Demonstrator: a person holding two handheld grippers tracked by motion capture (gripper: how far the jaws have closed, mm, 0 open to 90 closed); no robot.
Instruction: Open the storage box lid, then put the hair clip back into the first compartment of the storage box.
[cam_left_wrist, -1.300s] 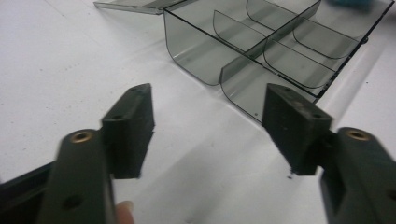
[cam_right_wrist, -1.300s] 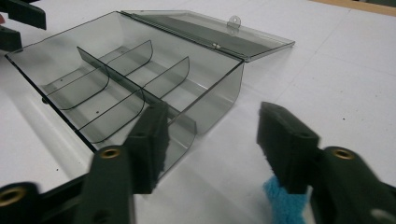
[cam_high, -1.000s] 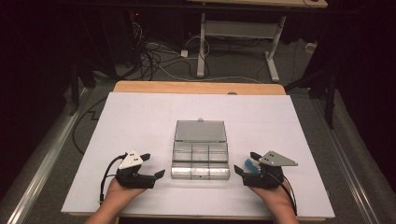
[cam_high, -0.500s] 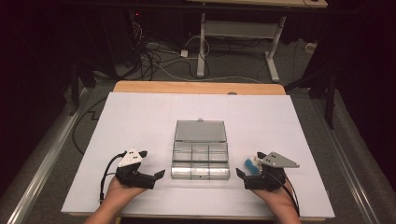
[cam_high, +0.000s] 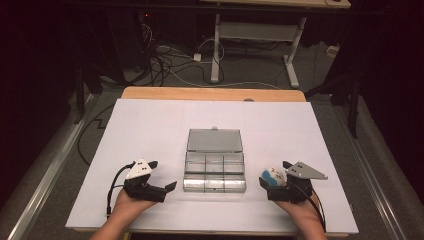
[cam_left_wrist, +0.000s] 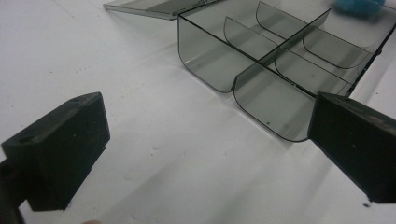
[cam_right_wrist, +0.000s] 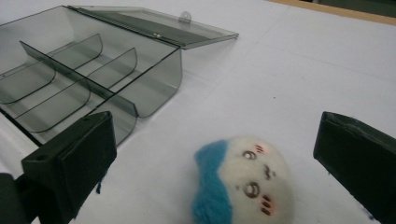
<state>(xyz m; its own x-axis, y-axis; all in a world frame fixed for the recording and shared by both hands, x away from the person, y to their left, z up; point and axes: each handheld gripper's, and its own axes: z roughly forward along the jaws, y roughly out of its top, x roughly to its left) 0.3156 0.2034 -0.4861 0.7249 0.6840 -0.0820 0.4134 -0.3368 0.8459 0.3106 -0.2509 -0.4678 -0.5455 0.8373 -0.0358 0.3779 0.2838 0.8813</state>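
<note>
Plush toy (cam_right_wrist: 245, 179) lies btwn open right tongs (cam_right_wrist: 219, 163), not gripped.

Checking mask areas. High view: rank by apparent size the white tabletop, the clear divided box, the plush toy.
1. White tabletop, largest by far.
2. Clear divided box, lid open flat behind it.
3. Blue-and-white plush toy, smallest, partly hidden by the right tool.
</note>
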